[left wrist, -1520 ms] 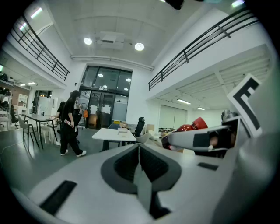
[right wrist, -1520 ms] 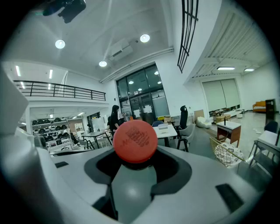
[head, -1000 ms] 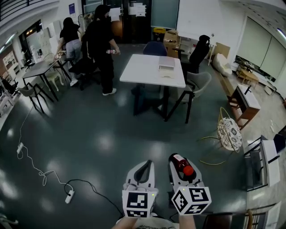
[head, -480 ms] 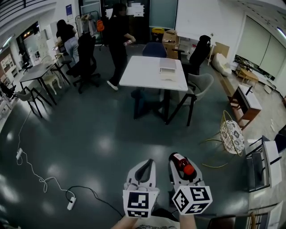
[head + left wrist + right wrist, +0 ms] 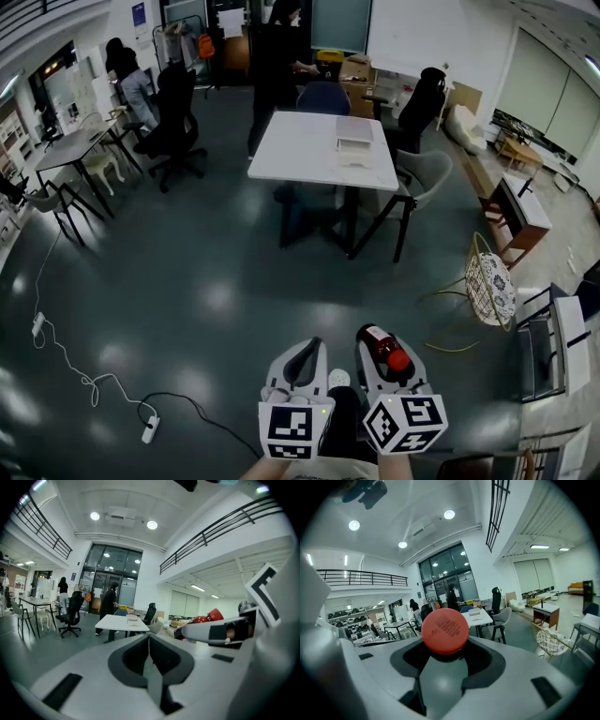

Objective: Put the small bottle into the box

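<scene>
A: Left gripper (image 5: 149,644)?
B: Held low at the near edge of the head view, just beside the right one. Its jaws are seen pressed together, and nothing is caught between them.
A: Right gripper (image 5: 446,656)?
B: Clamped on the small bottle (image 5: 378,339). The dark body is pinched between the jaws, and the red cap (image 5: 445,631) is turned back toward that gripper's camera.
A: And the bottle against the box?
B: The bottle is held in the air over the dark, glossy floor (image 5: 187,281), well apart from the white table (image 5: 309,155). A pale, flat box (image 5: 353,145) is noted on the table's right part. Whether it is open cannot be told.
A: Surroundings?
B: A power strip (image 5: 148,427) with its cable is laid on the floor to the left. A wire basket chair (image 5: 489,281) is placed to the right. A person in dark clothes (image 5: 277,66) is seen beyond the table.
</scene>
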A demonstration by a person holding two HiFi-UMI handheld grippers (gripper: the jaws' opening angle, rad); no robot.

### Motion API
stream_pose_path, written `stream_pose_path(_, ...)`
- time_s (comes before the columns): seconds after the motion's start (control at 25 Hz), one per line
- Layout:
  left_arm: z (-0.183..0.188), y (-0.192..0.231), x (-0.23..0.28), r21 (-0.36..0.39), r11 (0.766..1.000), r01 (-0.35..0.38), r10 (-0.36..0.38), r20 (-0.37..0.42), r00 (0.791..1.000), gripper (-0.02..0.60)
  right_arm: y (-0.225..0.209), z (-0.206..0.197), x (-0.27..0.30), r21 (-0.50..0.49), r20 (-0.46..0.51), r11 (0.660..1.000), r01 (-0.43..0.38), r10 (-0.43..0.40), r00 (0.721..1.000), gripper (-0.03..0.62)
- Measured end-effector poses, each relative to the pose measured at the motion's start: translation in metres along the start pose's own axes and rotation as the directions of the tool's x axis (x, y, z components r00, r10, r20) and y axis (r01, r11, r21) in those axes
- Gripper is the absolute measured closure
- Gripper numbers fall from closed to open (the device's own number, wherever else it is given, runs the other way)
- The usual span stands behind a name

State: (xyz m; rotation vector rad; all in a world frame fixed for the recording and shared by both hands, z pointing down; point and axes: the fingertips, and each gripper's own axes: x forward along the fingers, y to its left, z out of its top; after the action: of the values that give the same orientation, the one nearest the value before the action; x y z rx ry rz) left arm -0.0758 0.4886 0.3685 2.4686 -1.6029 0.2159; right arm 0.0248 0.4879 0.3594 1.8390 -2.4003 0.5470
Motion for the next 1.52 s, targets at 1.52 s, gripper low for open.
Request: stream_pose_path(1.52,0.087,0.066,0.306,-0.047,0.989,-0.142,0.142,0.005,0.99,0.561,-0.14,0.138,0.287,-0.016,-0.006,0.991,-0.131,0.131,0.991,0.368)
